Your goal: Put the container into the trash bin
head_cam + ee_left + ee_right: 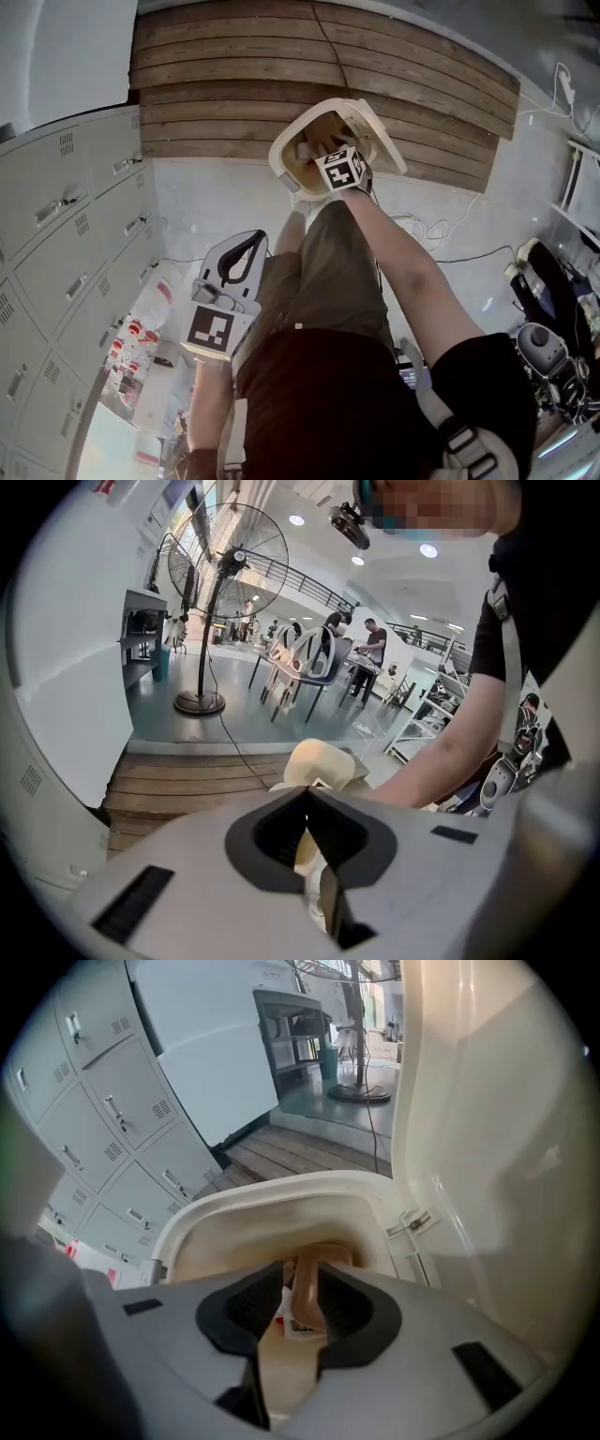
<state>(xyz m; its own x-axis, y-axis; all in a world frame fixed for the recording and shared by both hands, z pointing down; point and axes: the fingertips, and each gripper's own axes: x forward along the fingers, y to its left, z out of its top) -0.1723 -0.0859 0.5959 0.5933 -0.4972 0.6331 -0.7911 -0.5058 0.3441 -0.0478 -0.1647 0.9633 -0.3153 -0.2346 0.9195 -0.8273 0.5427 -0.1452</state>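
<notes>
The cream trash bin stands on the floor by a wooden platform, its lid swung up. My right gripper reaches down into the bin's mouth. In the right gripper view the right gripper is shut on a brown container, held on edge just over the bin's rim, with the lid upright at the right. My left gripper hangs by the person's left leg, shut and empty. From the left gripper view, the bin lies ahead.
Grey lockers line the left side. The wooden platform lies behind the bin. Cables run over the floor at right, near cluttered equipment. Red-and-white packages sit by the lockers. A standing fan is far off.
</notes>
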